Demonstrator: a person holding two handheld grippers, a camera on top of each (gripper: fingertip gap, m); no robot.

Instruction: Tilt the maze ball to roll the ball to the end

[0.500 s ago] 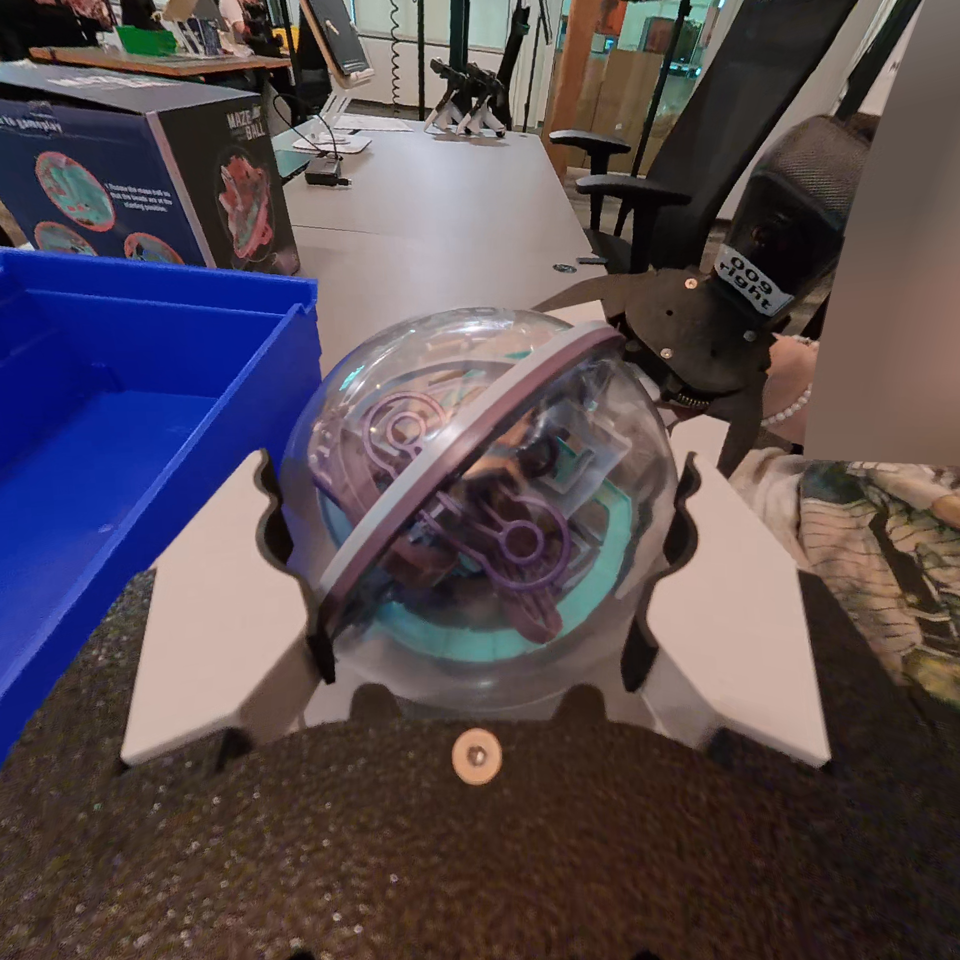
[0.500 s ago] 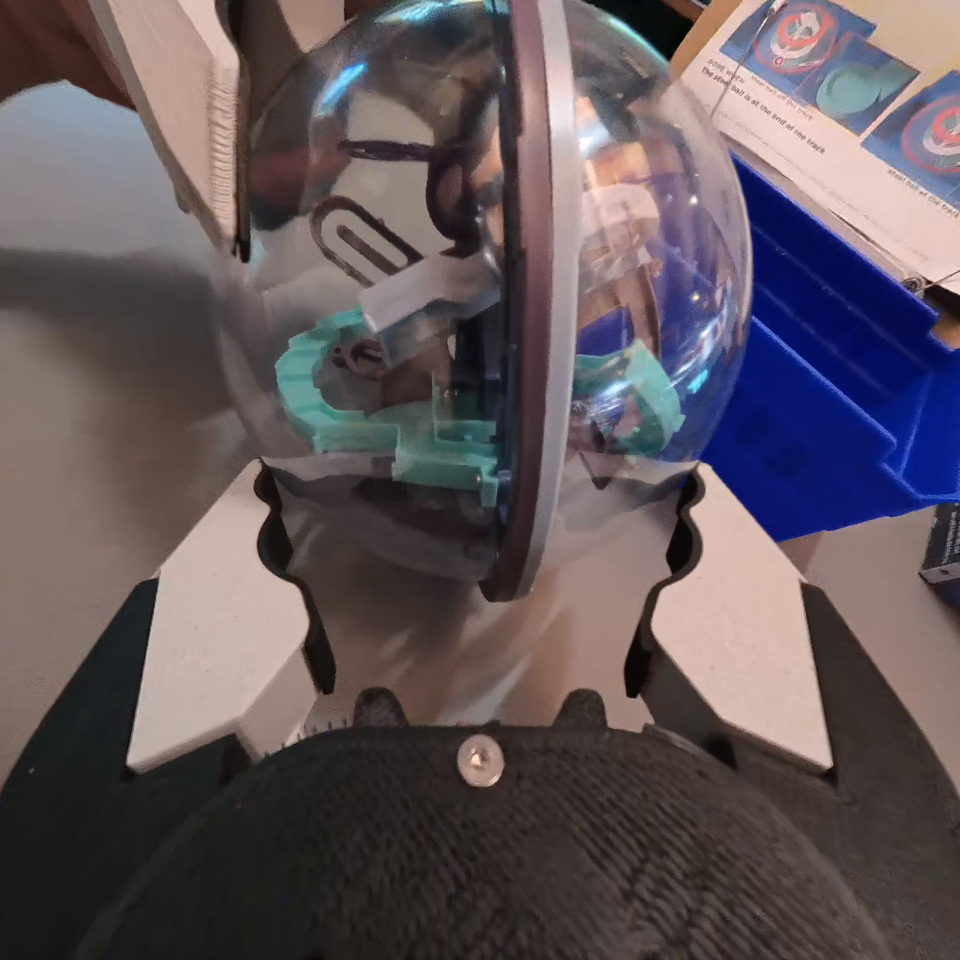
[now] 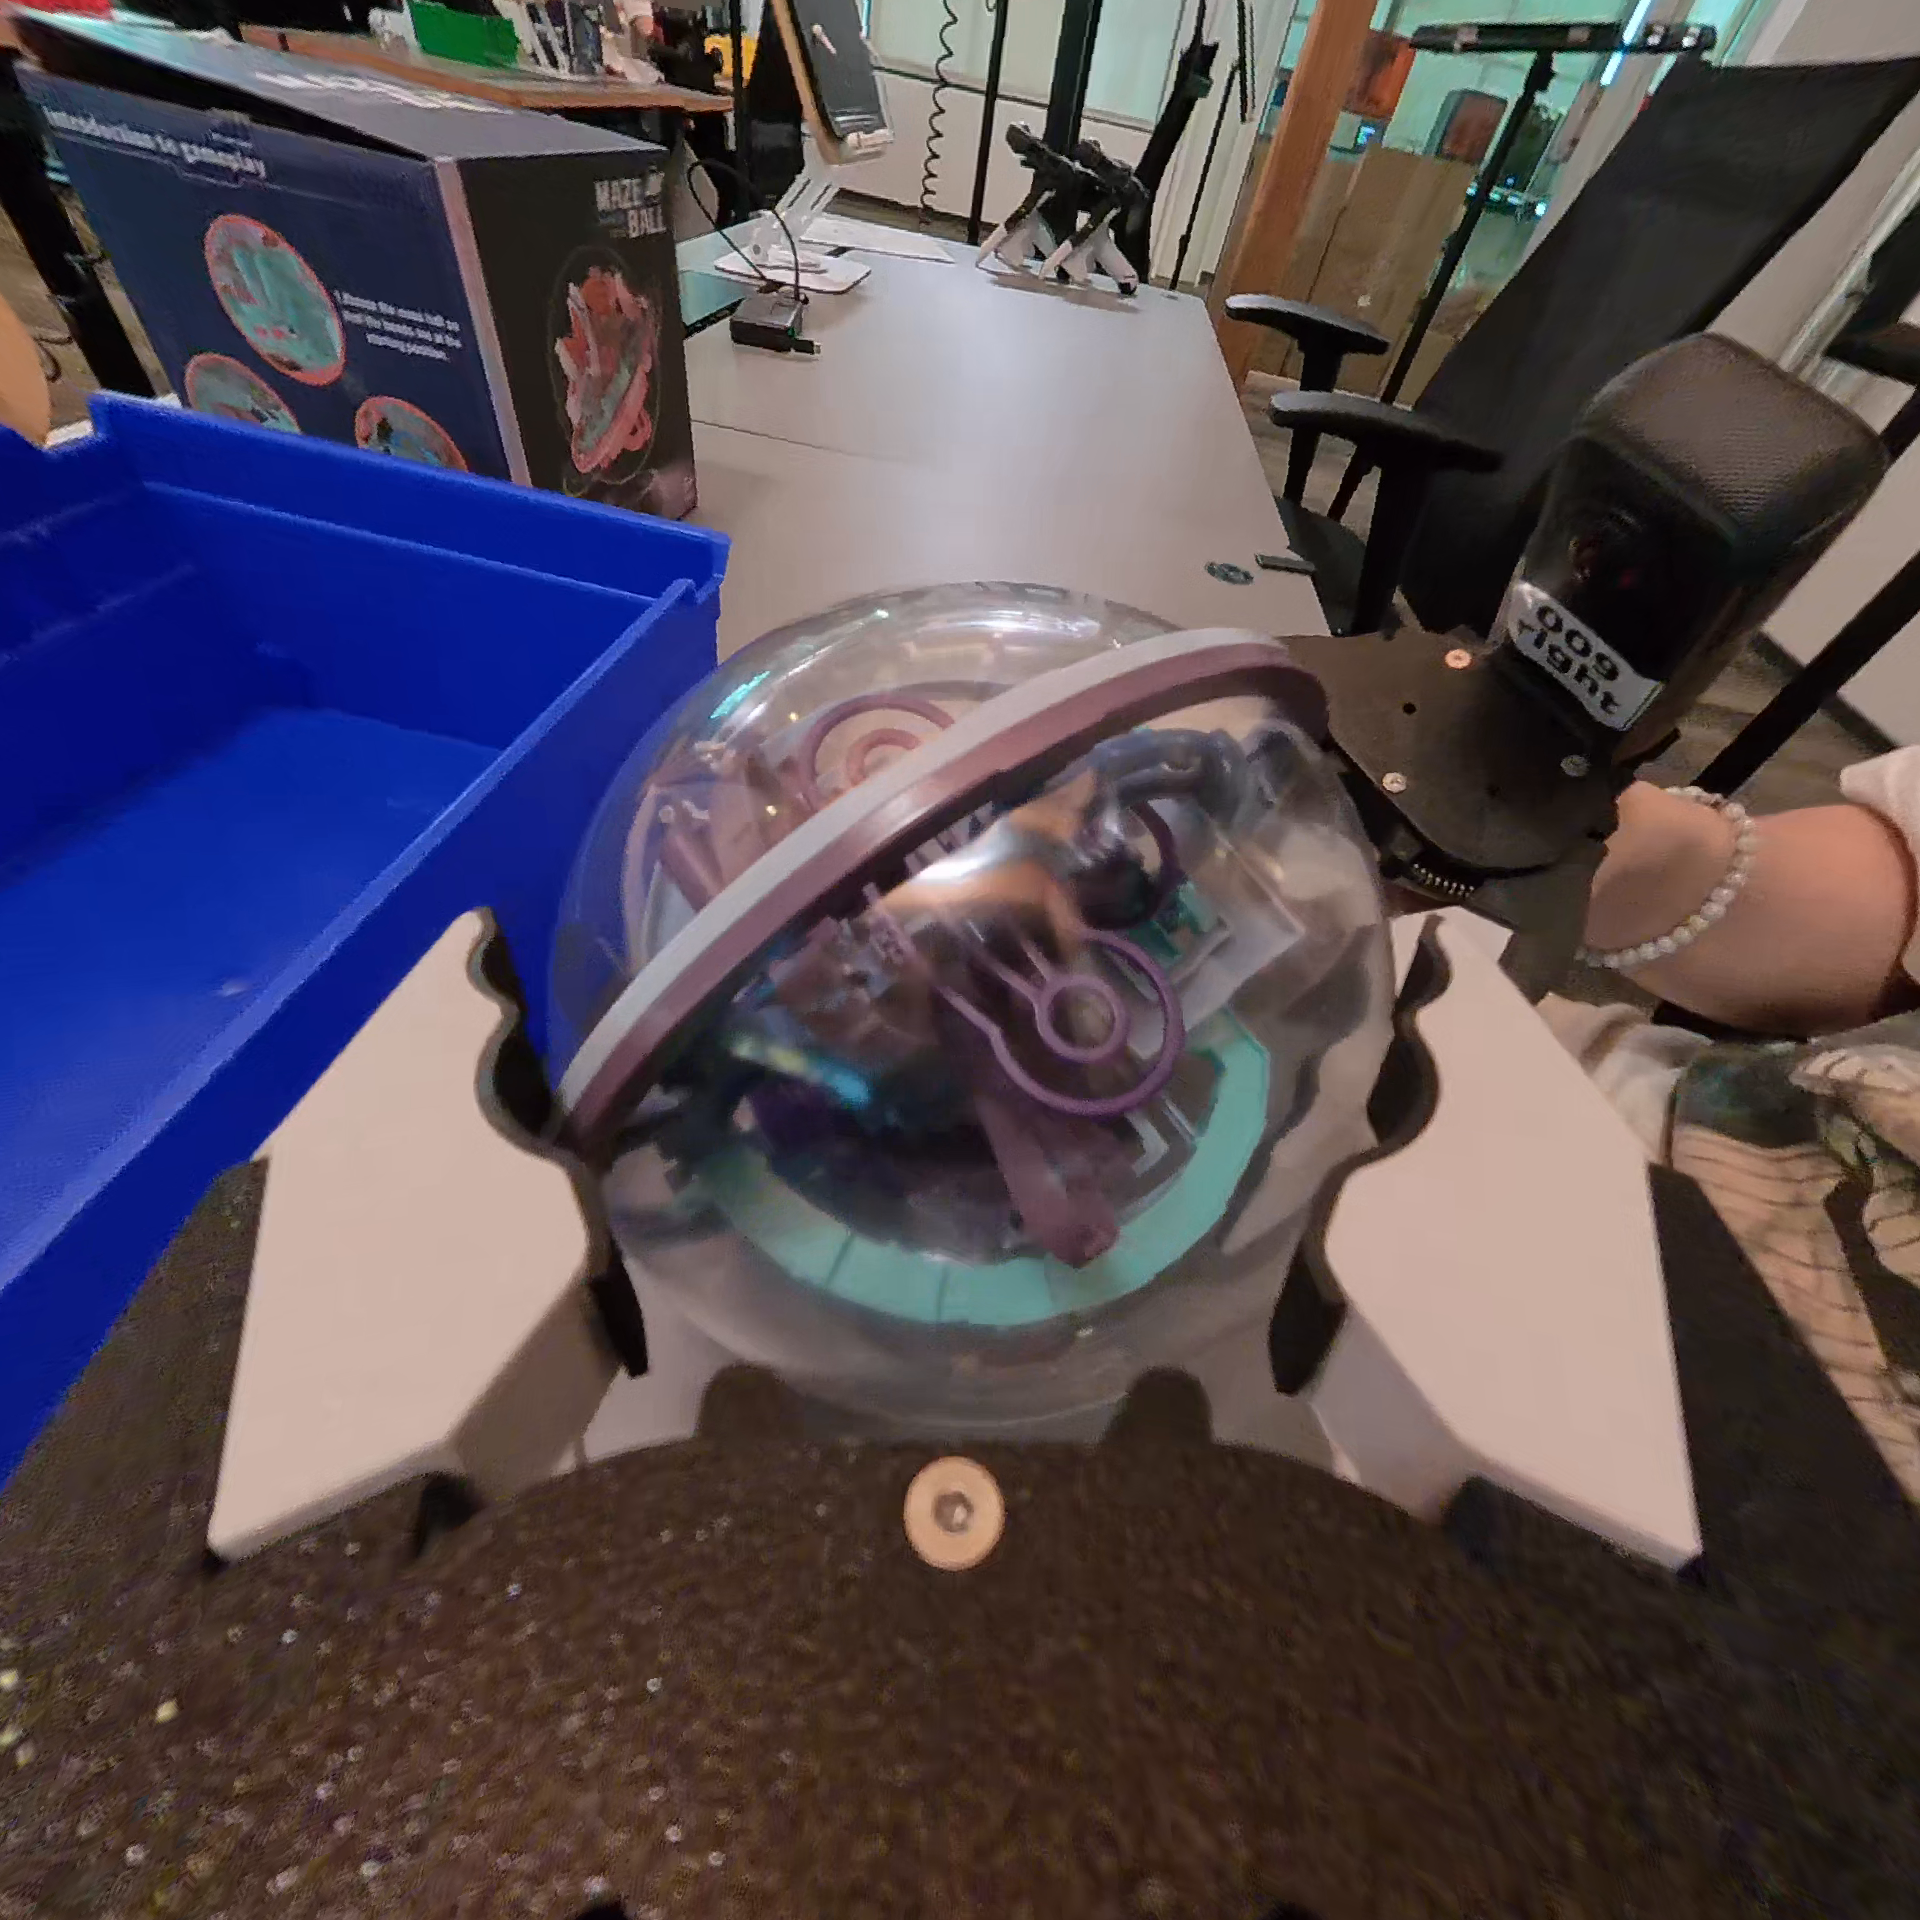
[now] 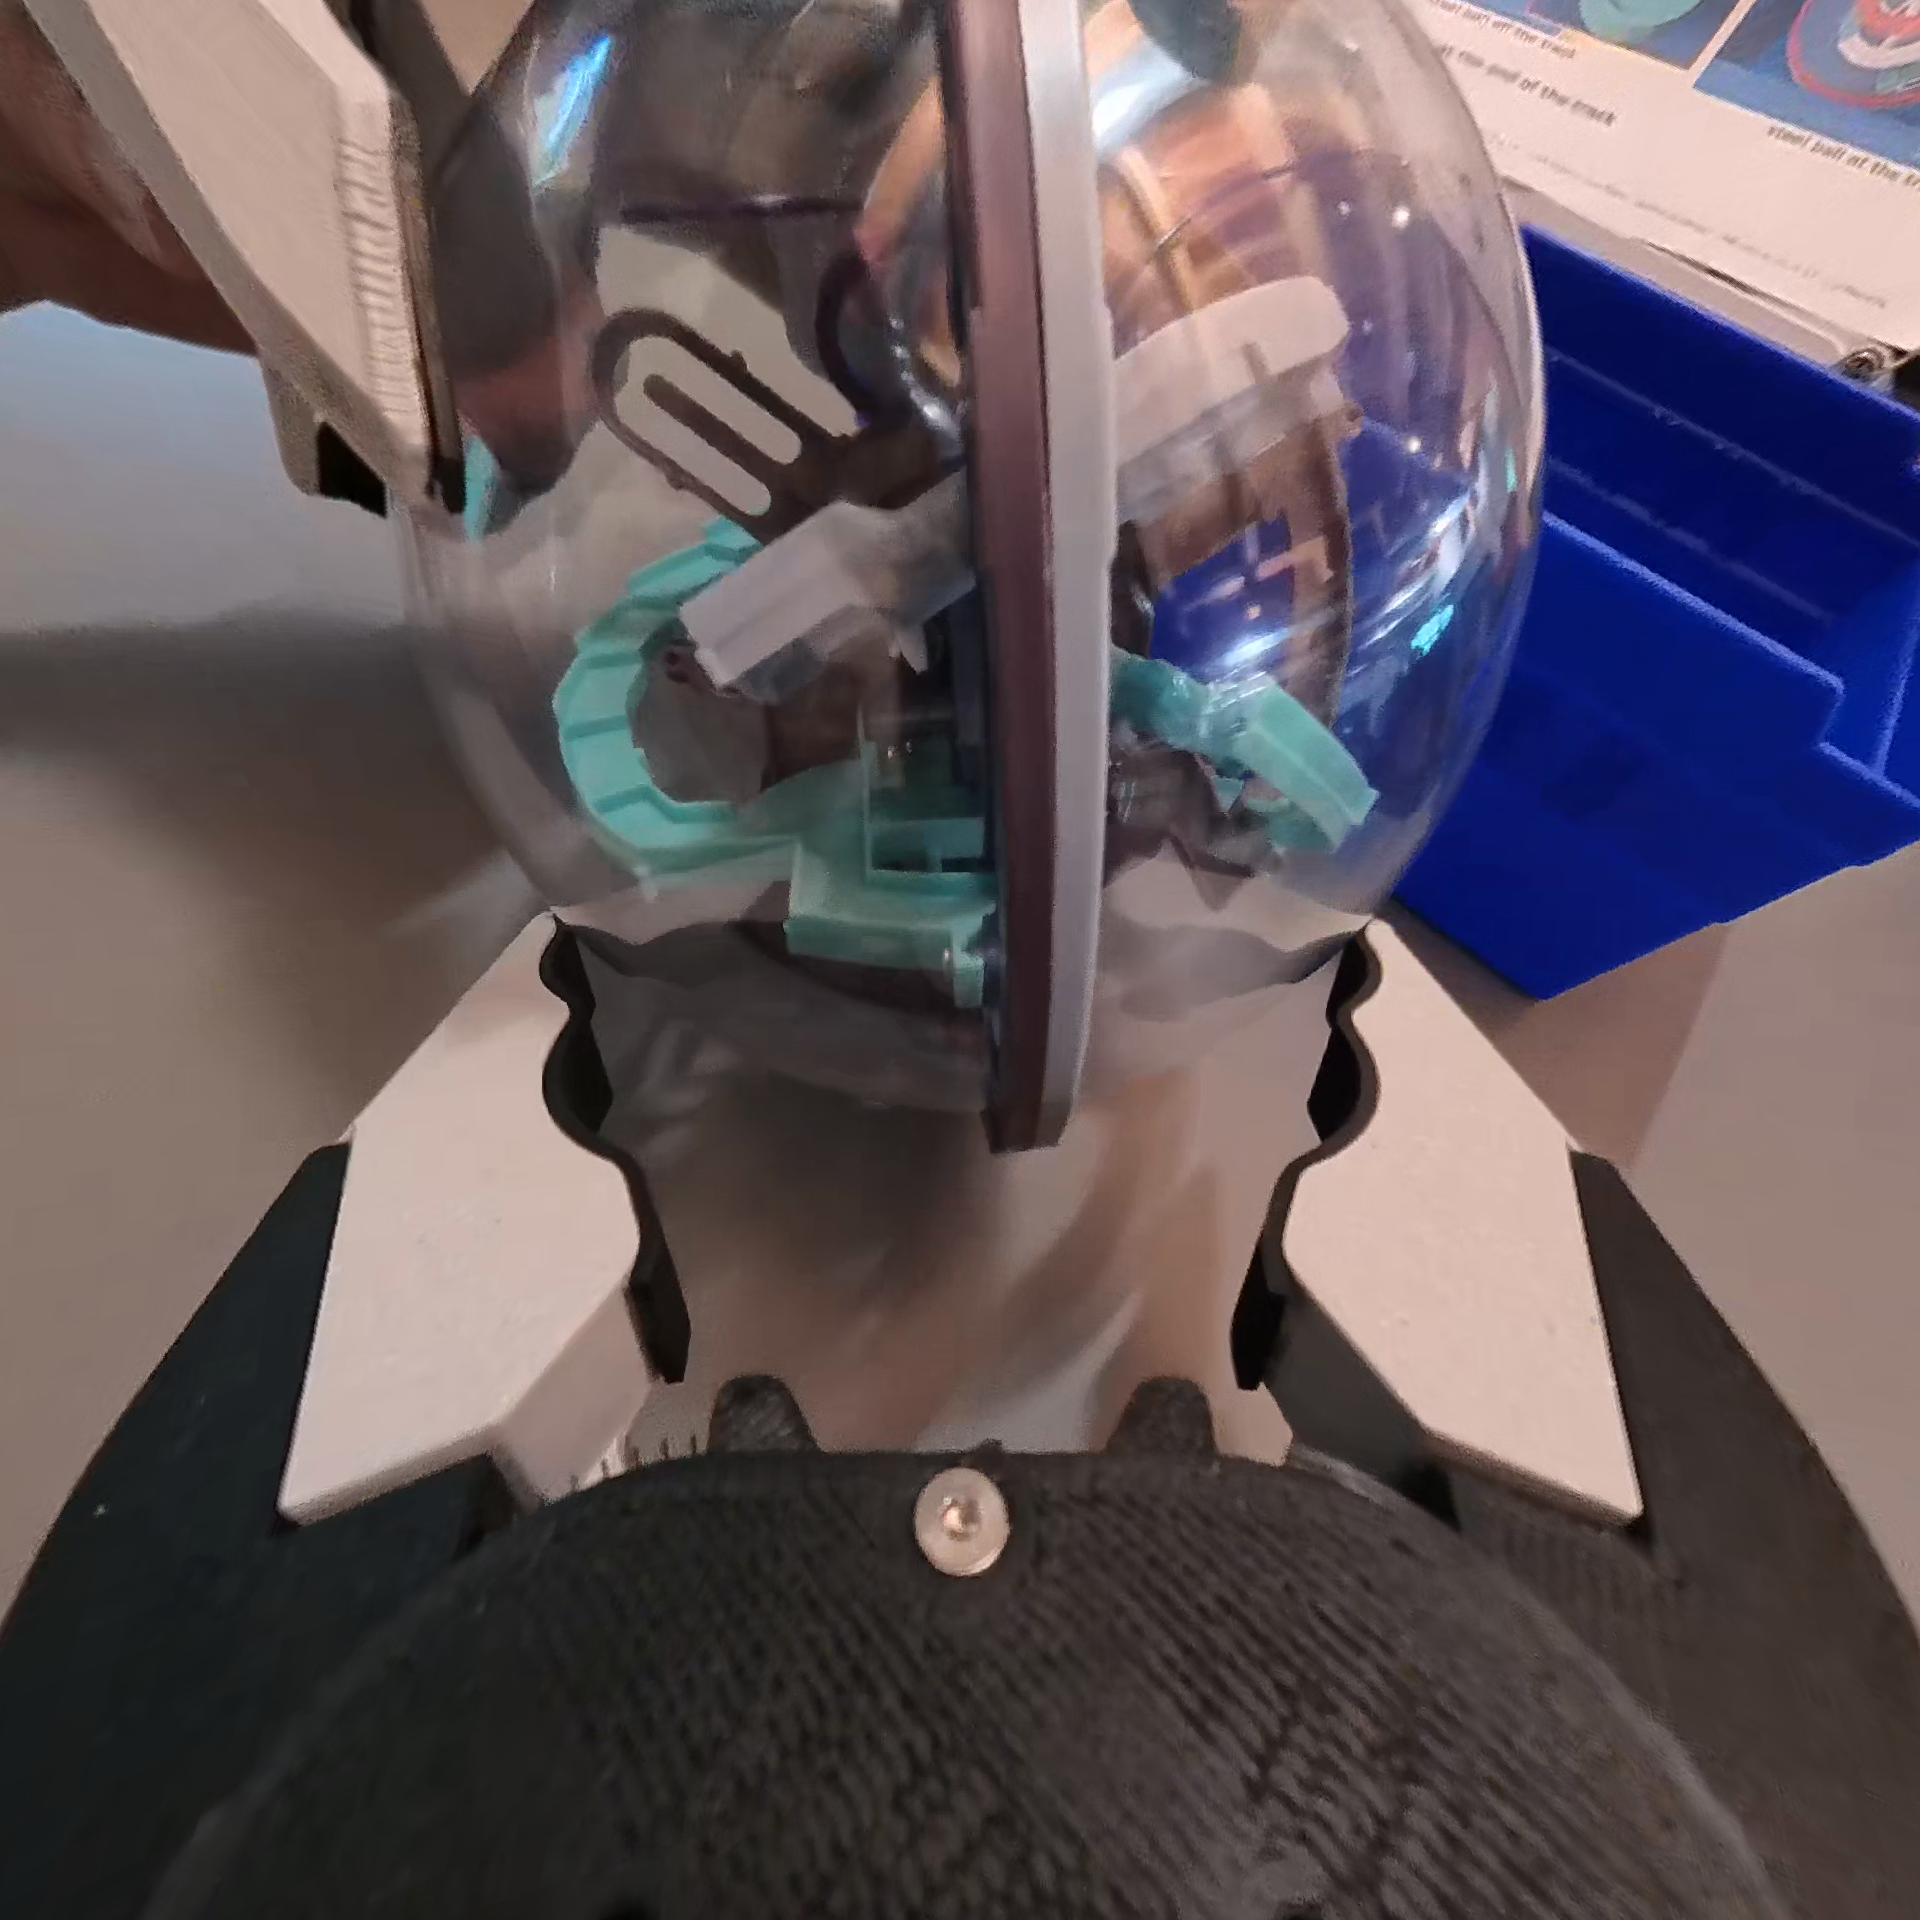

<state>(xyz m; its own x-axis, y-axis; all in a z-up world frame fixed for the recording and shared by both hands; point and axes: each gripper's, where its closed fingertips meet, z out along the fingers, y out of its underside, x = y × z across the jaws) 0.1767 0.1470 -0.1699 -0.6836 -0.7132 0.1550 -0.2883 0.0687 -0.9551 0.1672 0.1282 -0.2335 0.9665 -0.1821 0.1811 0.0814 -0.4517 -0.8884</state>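
Observation:
The maze ball (image 3: pixel 966 935) is a clear sphere with a grey and purple rim and purple and teal tracks inside. It is held in the air between both grippers. My left gripper (image 3: pixel 961 987) is shut on it, its white fingers (image 3: pixel 416 1195) pressing on both sides. My right gripper (image 4: pixel 956 940) is shut on it at its fingertips. There the ball (image 4: pixel 935 520) shows its rim upright. The right gripper also shows in the left wrist view (image 3: pixel 1455 758), at the ball's upper right. A left finger (image 4: pixel 281 208) shows at the top left of the right wrist view. I cannot make out the small ball.
A blue bin (image 3: pixel 260 831) stands just left of the ball and shows at the right in the right wrist view (image 4: pixel 1662 675). The game's dark box (image 3: pixel 416 312) stands behind the bin. A grey table (image 3: pixel 987 416) runs back, with office chairs (image 3: pixel 1455 416) at its right. A person's forearm (image 3: pixel 1766 914) is at the right.
The ball has turned slightly and both views have shifted a little. Both grippers keep their hold on it.

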